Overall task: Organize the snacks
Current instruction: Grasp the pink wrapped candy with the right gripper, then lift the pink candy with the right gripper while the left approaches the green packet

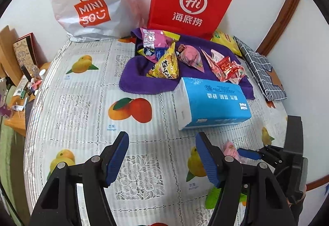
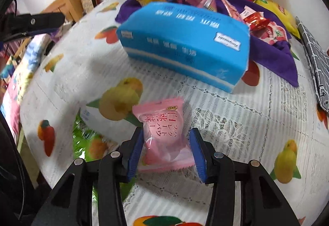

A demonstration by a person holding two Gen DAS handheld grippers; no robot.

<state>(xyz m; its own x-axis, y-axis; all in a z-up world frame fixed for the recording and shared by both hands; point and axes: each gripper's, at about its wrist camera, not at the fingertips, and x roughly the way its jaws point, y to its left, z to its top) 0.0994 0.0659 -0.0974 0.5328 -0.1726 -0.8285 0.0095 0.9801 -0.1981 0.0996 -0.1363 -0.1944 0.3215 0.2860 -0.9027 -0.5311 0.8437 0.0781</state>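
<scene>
Tablecloth (image 2: 236, 123): white lace-patterned, printed with fruit.
Pink snack packet (image 2: 162, 133): glossy pillow-shaped wrapper, crimped ends, red lettering, lying on the cloth.
Right gripper (image 2: 166, 152): ribbed blue pads either side of the packet, left pad touching, right pad apart.
Left gripper (image 1: 162, 158): spread, empty.
Tissue pack (image 2: 185, 44): blue plastic, blocky.

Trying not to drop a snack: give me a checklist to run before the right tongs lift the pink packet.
1. Pink packet sits between the right tongs: ok.
2. Both pads pressing on it: cannot tell; the left pad seems to touch, but contact on the right side is unclear.
3. Left tongs out of the way: ok, open and empty over the tablecloth.
4. Green wrapper not caught in the tongs: ok, it lies outside them.
5. Blue tissue pack clear of the packet: ok, it lies apart, beyond it.
6. Free spot on the purple cloth: cannot tell.
</scene>
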